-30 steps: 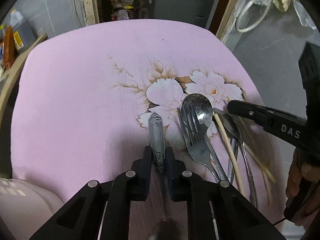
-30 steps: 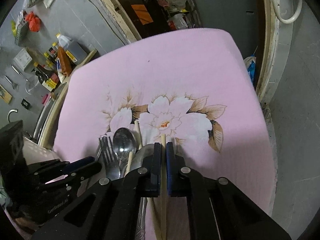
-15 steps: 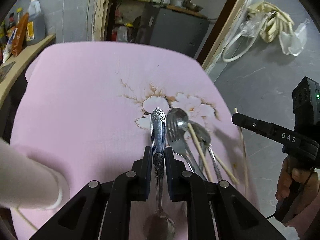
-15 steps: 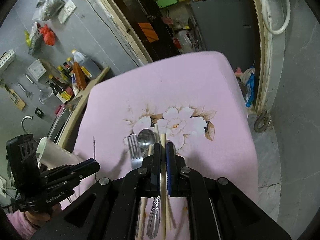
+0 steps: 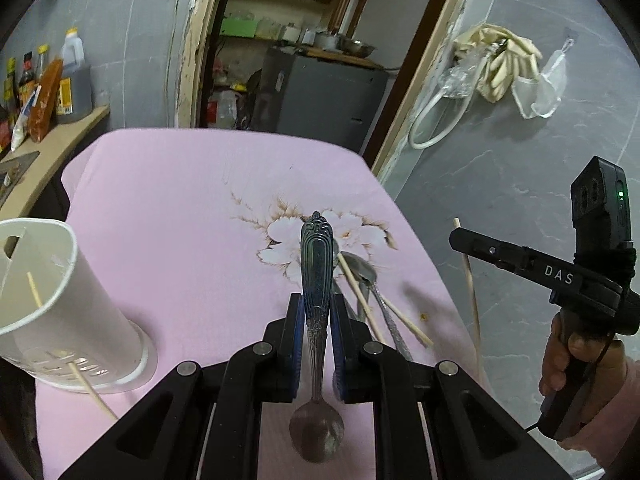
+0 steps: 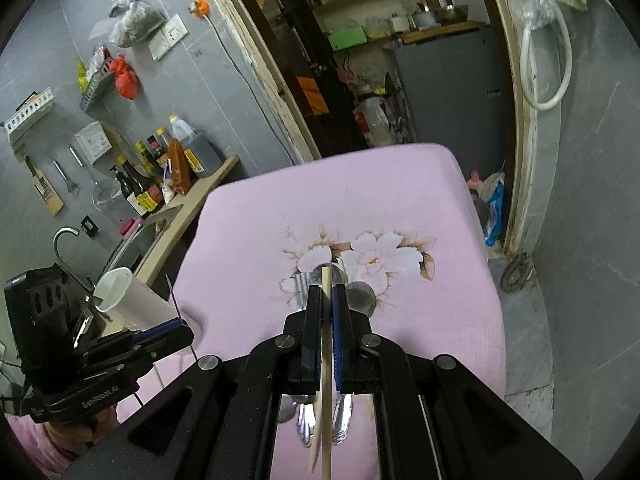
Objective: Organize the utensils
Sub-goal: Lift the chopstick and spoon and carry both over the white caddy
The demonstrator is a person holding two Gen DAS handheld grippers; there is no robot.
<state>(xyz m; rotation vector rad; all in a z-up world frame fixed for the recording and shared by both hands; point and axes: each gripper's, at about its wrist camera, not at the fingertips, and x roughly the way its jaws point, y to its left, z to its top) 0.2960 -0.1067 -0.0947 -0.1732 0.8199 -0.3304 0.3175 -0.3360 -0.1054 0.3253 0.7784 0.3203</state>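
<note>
Two tongs gripping: our left tongs (image 5: 316, 320) clamp a spoon (image 5: 317, 272), our right tongs (image 6: 327, 320) a chopstick (image 6: 327, 360), above the pink worktop (image 5: 168, 216).

White letters "DAS" stand on the black arm of the right tool (image 5: 456, 236); the black left tool (image 6: 188, 334) bears a pale, barely legible word.

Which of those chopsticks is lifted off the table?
The chopstick pinched in the right gripper; the other loose ones lie on the pink cloth among the cutlery.
</note>
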